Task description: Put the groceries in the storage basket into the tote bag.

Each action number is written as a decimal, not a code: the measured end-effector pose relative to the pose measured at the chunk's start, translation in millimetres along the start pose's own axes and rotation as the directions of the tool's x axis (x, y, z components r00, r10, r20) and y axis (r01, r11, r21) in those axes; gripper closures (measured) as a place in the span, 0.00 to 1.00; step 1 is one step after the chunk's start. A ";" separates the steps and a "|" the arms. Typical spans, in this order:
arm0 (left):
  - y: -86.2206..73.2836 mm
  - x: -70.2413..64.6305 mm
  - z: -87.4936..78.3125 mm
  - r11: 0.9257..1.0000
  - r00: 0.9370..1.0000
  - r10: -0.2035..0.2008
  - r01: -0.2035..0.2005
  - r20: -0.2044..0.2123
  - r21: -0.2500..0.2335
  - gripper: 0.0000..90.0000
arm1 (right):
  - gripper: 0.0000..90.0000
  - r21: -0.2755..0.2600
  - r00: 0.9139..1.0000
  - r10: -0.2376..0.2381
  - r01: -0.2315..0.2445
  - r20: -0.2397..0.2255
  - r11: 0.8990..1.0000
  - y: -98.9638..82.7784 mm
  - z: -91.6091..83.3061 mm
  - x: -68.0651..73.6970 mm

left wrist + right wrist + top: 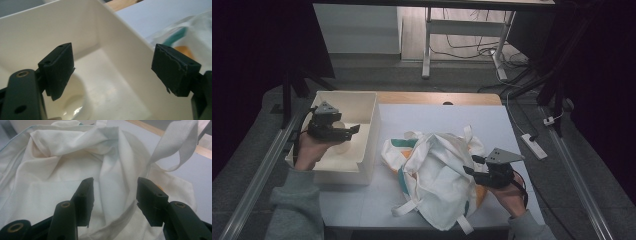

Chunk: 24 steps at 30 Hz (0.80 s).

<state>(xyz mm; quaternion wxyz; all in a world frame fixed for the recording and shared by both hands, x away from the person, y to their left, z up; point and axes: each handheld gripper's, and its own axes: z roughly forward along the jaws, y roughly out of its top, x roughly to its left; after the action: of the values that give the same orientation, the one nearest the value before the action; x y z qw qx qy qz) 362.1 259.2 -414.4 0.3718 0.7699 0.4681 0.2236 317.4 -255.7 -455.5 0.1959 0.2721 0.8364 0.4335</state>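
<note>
1. Dim floor and desk legs are seen behind a white-topped table (492,117).
2. Nothing is gripped between the jaws of the left gripper (112,72), which are spread wide over the white bin (362,107) at the table's left edge.
3. A fold of the cream tote bag (437,172) is straddled by the parted jaws of the right gripper (115,197); whether it is pinched cannot be told.
4. Mid-table, towards the front edge, the bag is crumpled, one strap (175,147) looped upward.

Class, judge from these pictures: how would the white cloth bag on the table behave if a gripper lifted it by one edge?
The cloth bag would probably sag and drape, since it lies crumpled in soft folds. Its loose strap would likely dangle. It looks light, though coloured things showing at its edge suggest contents that might shift or slide out.
</note>
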 end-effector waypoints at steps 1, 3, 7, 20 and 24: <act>-1.4 3.3 0.1 1.000 1.000 -0.012 0.012 0.000 0.002 0.19 | 0.54 0.002 1.000 -0.001 0.001 -0.001 1.000 -0.3 0.5 0.0; -3.7 9.0 0.2 1.000 0.999 -0.030 0.030 -0.010 0.005 0.18 | 0.54 0.005 1.000 -0.002 0.002 -0.002 1.000 -0.6 1.3 0.1; -8.8 18.1 3.3 0.998 0.997 -0.046 0.049 -0.057 0.050 0.14 | 0.54 0.008 1.000 -0.005 0.005 -0.004 1.000 -1.1 2.7 0.7; -18.9 34.5 20.4 0.983 0.984 -0.096 0.118 -0.152 0.140 0.07 | 0.54 0.020 1.000 -0.013 0.014 -0.015 1.000 -2.2 6.9 3.7; -18.1 32.6 23.7 0.982 0.982 -0.084 0.110 -0.170 0.155 0.07 | 0.54 0.023 1.000 -0.016 0.016 -0.018 1.000 -2.4 8.0 4.8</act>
<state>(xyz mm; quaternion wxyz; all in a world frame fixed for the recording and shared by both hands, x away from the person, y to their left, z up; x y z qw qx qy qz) 383.5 284.7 -443.4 0.2784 0.7530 0.5508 0.2282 317.5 -248.9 -462.3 0.1887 0.2637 0.8452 0.4248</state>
